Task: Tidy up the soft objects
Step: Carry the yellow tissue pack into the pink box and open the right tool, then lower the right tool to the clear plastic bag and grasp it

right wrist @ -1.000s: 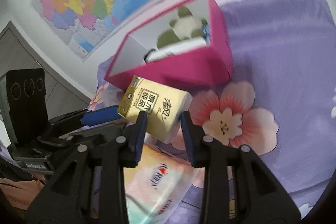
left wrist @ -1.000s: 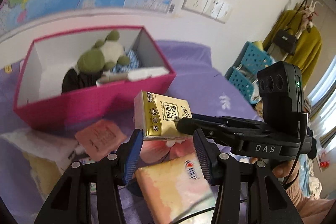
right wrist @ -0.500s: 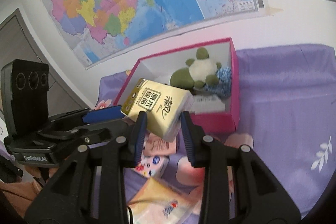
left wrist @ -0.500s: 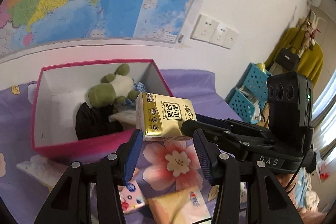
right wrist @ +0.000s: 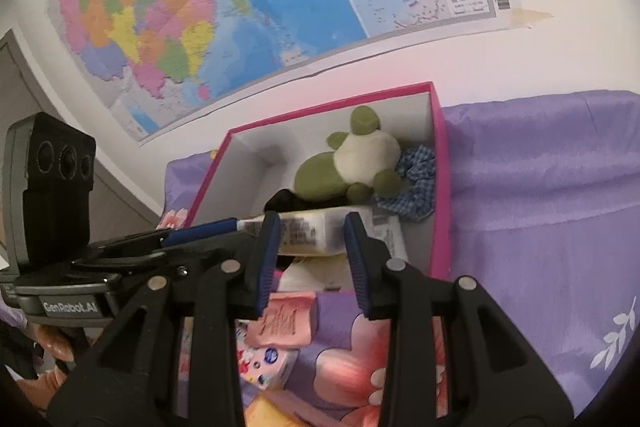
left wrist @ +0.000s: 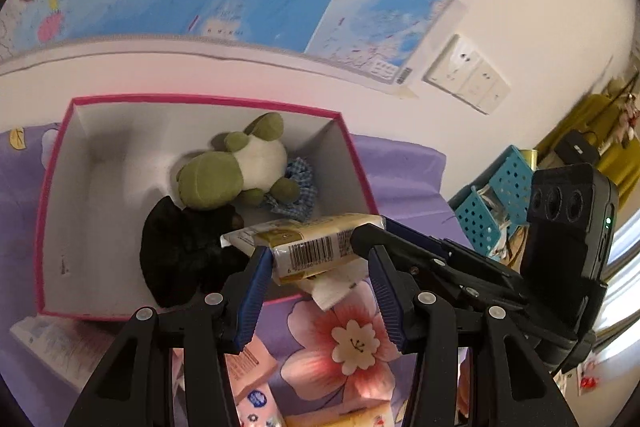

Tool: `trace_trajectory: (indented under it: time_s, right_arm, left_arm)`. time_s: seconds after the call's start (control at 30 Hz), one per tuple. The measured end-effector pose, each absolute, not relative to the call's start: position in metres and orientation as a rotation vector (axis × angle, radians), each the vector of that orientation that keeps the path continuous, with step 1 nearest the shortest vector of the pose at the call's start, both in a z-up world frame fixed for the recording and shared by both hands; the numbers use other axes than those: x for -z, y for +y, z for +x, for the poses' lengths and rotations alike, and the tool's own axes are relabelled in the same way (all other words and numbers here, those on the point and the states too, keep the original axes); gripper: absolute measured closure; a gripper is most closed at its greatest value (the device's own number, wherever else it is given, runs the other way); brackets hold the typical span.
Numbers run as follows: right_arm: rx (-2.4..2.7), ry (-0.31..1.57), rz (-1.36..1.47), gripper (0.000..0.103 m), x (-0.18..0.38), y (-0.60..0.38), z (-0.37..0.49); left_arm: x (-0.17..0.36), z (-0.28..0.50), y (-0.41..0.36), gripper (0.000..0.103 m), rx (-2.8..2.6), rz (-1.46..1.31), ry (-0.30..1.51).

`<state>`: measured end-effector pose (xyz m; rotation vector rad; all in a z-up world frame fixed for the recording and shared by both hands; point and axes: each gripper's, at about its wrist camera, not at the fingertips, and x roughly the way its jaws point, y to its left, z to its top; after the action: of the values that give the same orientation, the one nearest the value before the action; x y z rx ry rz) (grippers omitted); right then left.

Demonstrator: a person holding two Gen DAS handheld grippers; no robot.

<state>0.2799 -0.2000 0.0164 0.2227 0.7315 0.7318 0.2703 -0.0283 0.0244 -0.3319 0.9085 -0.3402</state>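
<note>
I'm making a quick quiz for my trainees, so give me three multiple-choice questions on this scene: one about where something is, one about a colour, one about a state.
1. Where is the green and white plush toy?
A. inside the pink box
B. on the purple cloth beside the box
C. in the teal basket

2. What colour is the outside of the box?
A. blue
B. pink
C. yellow

3. What is the right hand-held gripper doing?
A. hanging open with nothing in it
B. gripping the plush toy
C. shut on a tissue pack

Answers:
1. A, the toy lies against the box's far wall, next to a blue checked scrunchie.
2. B, its rim and outer wall are bright pink.
3. C, the tissue pack sits clamped between its blue pads, above the box's near edge.
</note>
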Motion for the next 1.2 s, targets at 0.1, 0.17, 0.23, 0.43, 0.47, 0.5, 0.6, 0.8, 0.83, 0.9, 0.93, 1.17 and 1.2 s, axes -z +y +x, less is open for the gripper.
trace_trajectory:
  time_s: [0.1, 0.17, 0.23, 0.43, 0.47, 0.5, 0.6, 0.8, 0.83, 0.9, 0.93, 1.17, 1.2]
  right_arm:
    - [-0.690, 0.745, 0.233, 0.067, -0.009, -0.201, 0.289]
    - [-0.671, 0.747, 0.243, 0.067, -0.004, -0.204, 0.291]
    - [-0.652, 0.744, 0.243, 0.067, 0.000, -0.210, 0.290]
    - [-0.675, 0.715, 0.256, 0.067, -0.004, -0.224, 0.272]
    - [-0.686, 0.709, 0.254, 0.067, -0.006, -0.225, 0.267]
    - [-0.701, 0.701, 0.251, 0.067, -0.009, -0.226, 0.262]
    - [-0.741, 0.692, 0.238, 0.067, -0.013, -0.224, 0.247]
    - [-0.838, 0.706, 0.202, 0.067, -0.014, -0.212, 0.215]
    - [-0.853, 0.716, 0.194, 0.067, -0.012, -0.208, 0.211]
    - [-0.872, 0.728, 0.174, 0.067, -0.010, -0.201, 0.204]
    - [-0.882, 0.731, 0.166, 0.066, -0.009, -0.198, 0.201]
    - [-0.955, 0.798, 0.099, 0.066, 0.007, -0.157, 0.192]
    - [-0.966, 0.815, 0.089, 0.066, 0.010, -0.149, 0.193]
  left_arm:
    - [-0.016, 0.277, -0.027, 0.053, 0.301, -0.341, 0.929]
    - [-0.014, 0.275, -0.026, 0.053, 0.285, -0.330, 0.927]
    - [-0.015, 0.269, -0.024, 0.053, 0.274, -0.313, 0.907]
    - [-0.027, 0.239, -0.015, 0.052, 0.286, -0.273, 0.827]
    - [-0.029, 0.233, -0.014, 0.051, 0.290, -0.267, 0.815]
    - [-0.031, 0.228, -0.013, 0.051, 0.292, -0.267, 0.809]
    - [-0.037, 0.210, -0.011, 0.051, 0.316, -0.246, 0.775]
    - [-0.048, 0.175, 0.000, 0.051, 0.374, -0.236, 0.727]
    - [-0.051, 0.169, 0.005, 0.051, 0.398, -0.261, 0.723]
    - [-0.057, 0.157, 0.019, 0.051, 0.458, -0.325, 0.716]
    - [-0.062, 0.150, 0.026, 0.050, 0.443, -0.319, 0.698]
    - [-0.064, 0.126, 0.090, 0.047, 0.257, -0.329, 0.644]
    - [-0.060, 0.127, 0.097, 0.047, 0.231, -0.332, 0.650]
